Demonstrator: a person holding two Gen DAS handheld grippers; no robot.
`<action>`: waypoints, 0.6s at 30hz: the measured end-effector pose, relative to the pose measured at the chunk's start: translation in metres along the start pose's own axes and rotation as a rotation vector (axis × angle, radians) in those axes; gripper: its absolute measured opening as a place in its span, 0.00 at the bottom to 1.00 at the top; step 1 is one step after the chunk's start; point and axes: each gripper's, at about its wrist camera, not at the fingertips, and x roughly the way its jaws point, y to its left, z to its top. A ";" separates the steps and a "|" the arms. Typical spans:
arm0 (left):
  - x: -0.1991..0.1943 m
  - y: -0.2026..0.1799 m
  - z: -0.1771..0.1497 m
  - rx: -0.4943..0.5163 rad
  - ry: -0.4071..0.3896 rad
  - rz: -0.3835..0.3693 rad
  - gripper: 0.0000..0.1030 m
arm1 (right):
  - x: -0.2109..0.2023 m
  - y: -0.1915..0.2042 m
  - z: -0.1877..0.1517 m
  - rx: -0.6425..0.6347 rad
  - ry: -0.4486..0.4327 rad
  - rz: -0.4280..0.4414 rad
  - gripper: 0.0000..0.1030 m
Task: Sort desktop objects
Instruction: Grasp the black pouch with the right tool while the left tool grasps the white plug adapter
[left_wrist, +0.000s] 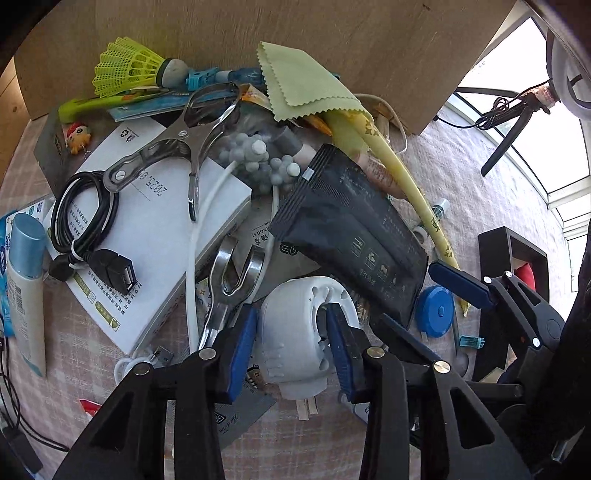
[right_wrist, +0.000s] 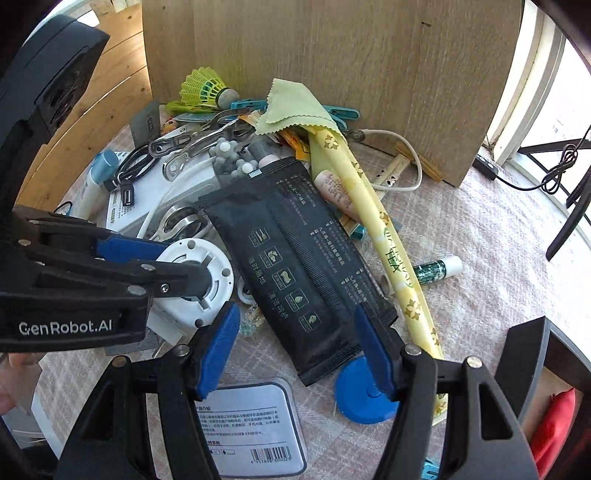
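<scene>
White plastic reel (left_wrist: 295, 332) sits gripped in the left tool (left_wrist: 291, 347); right tool (right_wrist: 299, 354) gapes wide, empty

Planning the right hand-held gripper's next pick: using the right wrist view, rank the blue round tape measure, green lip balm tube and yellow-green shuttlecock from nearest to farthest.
1. Blue round tape measure, beside the right finger of the right hand-held gripper.
2. Green lip balm tube, middle right.
3. Yellow-green shuttlecock, far back left, by the wooden board.
</scene>
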 end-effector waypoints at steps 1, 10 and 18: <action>0.001 0.000 0.001 -0.004 -0.001 0.000 0.36 | 0.000 -0.003 0.001 0.002 -0.003 -0.007 0.61; 0.004 -0.005 -0.003 0.026 0.015 -0.026 0.40 | 0.023 -0.001 0.012 -0.178 0.081 -0.019 0.70; 0.005 -0.006 -0.002 0.048 0.036 -0.031 0.40 | 0.038 -0.034 0.040 -0.193 0.160 0.143 0.77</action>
